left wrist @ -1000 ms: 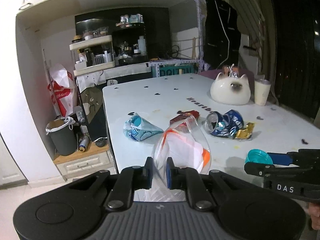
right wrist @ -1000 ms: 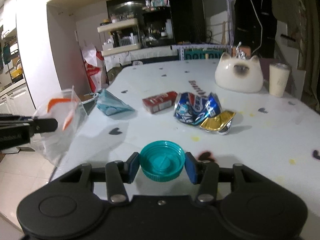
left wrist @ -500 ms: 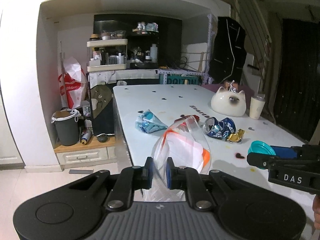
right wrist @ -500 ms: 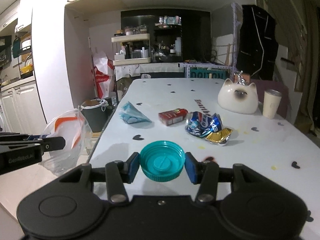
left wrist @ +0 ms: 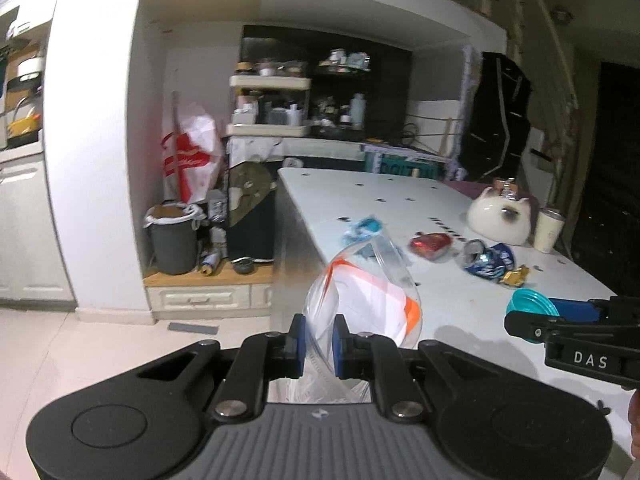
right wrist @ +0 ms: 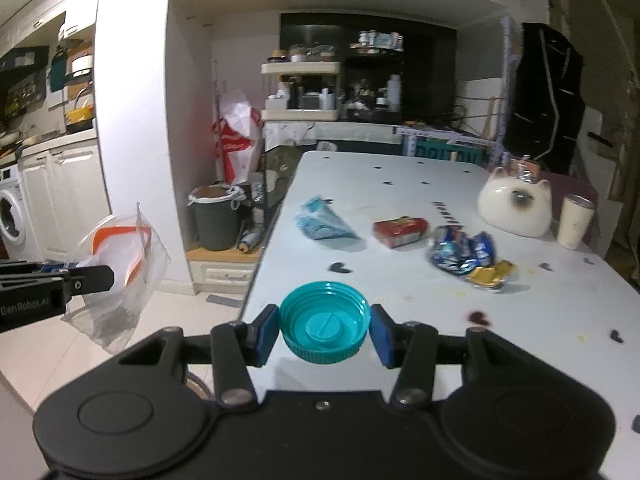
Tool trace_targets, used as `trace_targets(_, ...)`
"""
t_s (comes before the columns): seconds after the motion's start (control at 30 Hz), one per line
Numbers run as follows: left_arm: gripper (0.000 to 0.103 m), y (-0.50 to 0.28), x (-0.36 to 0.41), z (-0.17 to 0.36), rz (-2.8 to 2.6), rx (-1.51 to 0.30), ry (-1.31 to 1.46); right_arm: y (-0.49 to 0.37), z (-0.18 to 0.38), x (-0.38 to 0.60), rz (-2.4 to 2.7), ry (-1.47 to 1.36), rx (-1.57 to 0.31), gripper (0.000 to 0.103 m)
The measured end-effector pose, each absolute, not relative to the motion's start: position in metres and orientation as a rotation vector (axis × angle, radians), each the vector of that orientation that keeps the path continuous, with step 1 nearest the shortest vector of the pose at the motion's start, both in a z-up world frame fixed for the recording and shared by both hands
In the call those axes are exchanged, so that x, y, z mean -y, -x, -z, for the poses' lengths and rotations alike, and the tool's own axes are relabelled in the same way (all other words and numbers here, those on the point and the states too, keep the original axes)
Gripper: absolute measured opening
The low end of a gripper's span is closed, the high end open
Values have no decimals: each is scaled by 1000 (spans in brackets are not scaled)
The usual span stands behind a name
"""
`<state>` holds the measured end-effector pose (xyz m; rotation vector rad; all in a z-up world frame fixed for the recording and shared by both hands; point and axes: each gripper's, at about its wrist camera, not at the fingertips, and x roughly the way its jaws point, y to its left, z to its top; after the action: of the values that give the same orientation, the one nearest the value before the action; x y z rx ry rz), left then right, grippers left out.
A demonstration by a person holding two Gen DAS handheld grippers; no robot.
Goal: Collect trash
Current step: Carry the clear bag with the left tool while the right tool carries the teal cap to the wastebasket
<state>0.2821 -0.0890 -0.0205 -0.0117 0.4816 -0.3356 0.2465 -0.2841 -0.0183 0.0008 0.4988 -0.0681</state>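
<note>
Both pairs of jaws are clamped: the left gripper (left wrist: 319, 340) pinches the thin, crinkled film of a clear plastic bag (left wrist: 360, 304), and the right gripper (right wrist: 325, 330) squeezes a round teal lid (right wrist: 324, 330) between its blue pads, hollow side up, its rim finely ribbed and a raised disc at its centre.

That bag is glossy and see-through, with an orange strip along its mouth and a white panel on one face; it billows open above the left fingers. From the right wrist view it hangs off the table's left edge, over the pale tiled floor.

On the smooth white table (right wrist: 420, 184), scattered with small black heart marks, lie a crumpled blue wrapper (right wrist: 322, 224), a flattened red can (right wrist: 401, 231), a crushed blue metallic can (right wrist: 462, 254) with sharp creases, and touching it a gold foil scrap (right wrist: 490, 275). Farther back sit a rounded, glazed white cat-shaped jar (right wrist: 516, 208) and, just beside it, a cream cylindrical cup (right wrist: 575, 222).

Past the table's left side stands a grey round bin (right wrist: 216, 220) lined with a white bag, on a low wooden ledge.
</note>
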Motion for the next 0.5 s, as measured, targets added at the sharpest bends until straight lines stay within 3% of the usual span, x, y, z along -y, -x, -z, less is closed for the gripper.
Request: trace_targets(0.5,14,-297,-7,60,194,-590,94,-293,61,193,-108,2,-611,50)
